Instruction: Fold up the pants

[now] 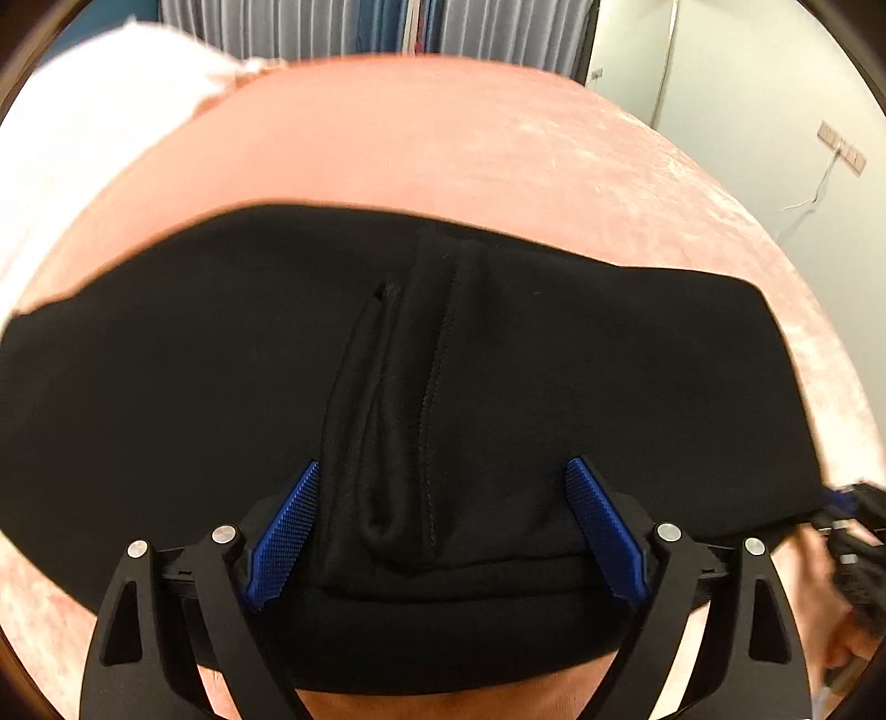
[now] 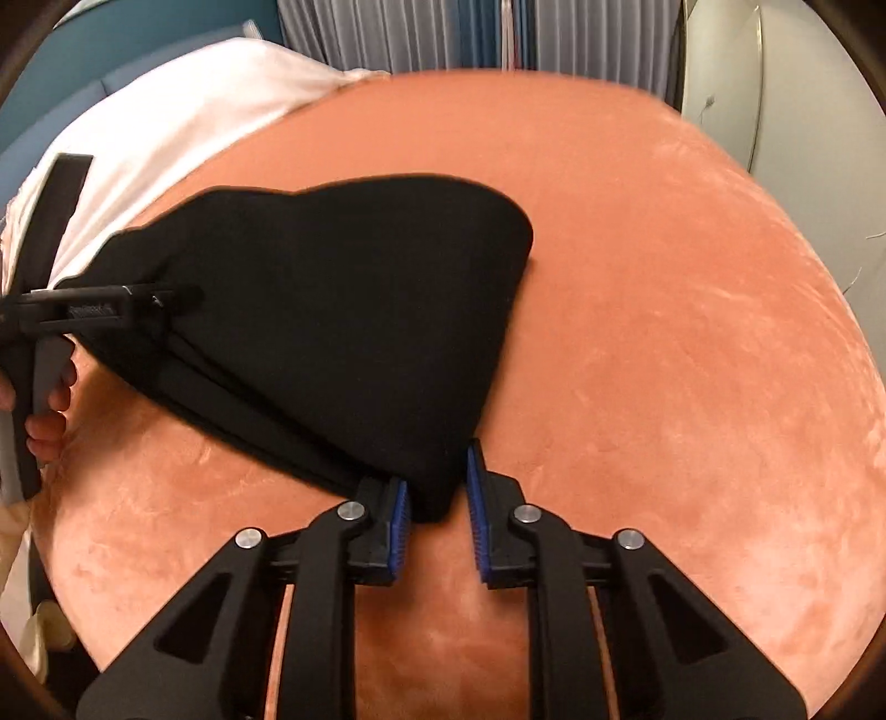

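Observation:
Black pants (image 1: 221,360) lie folded in a wide band on a salmon velvet surface (image 1: 443,138). My left gripper (image 1: 443,465) hovers over their near edge with its blue pads (image 1: 288,526) spread wide, a seam and a cloth ridge between them, and neither pad presses the cloth. In the right wrist view the pants (image 2: 343,288) taper to a near corner. My right gripper (image 2: 437,471) has its jaws drawn narrow on that corner, with cloth filling the gap between the pads. The left gripper (image 2: 111,304) shows at the pants' far left end, held by a hand (image 2: 50,421).
White bedding (image 2: 166,111) lies at the back left of the velvet surface (image 2: 664,332). Grey curtains (image 1: 498,27) hang behind. A pale wall with a socket strip (image 1: 841,149) is at the right. The right gripper (image 1: 853,498) shows at the right edge.

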`<state>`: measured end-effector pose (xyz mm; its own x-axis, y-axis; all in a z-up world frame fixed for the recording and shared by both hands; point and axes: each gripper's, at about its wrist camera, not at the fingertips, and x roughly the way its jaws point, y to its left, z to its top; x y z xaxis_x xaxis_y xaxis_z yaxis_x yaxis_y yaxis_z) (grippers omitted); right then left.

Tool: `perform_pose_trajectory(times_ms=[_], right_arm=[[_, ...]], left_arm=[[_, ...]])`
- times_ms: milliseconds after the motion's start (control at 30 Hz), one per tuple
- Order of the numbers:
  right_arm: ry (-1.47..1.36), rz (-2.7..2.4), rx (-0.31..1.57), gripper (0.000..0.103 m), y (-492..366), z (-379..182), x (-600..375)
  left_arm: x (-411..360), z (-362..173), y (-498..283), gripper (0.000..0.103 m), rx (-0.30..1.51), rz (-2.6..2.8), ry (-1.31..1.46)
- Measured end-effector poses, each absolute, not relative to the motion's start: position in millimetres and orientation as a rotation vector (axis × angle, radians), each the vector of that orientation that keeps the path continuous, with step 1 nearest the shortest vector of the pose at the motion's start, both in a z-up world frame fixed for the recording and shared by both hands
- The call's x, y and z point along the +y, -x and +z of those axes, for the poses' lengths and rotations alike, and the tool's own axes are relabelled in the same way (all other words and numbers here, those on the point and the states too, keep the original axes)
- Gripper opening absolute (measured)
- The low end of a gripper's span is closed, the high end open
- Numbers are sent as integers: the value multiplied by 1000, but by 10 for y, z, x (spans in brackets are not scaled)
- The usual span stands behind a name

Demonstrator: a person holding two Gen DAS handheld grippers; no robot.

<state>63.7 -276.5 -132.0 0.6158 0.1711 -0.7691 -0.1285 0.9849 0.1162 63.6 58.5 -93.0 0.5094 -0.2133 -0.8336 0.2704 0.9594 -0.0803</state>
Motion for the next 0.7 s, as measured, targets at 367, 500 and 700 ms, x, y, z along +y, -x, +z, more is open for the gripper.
perform_pose_trajectory(times_ms=[367,500,700], right_arm=[[-164,127,707,62,-440,-495,-2496],[-99,121,744,62,-767,-461,-2016],[-16,167,747,63,-1048,-420,-1196]], left_arm=[[2372,-375,-222,92,913,-96,252],[3429,-421,-257,92,920,78,414],[4547,-787,-485,92,989,193,653]])
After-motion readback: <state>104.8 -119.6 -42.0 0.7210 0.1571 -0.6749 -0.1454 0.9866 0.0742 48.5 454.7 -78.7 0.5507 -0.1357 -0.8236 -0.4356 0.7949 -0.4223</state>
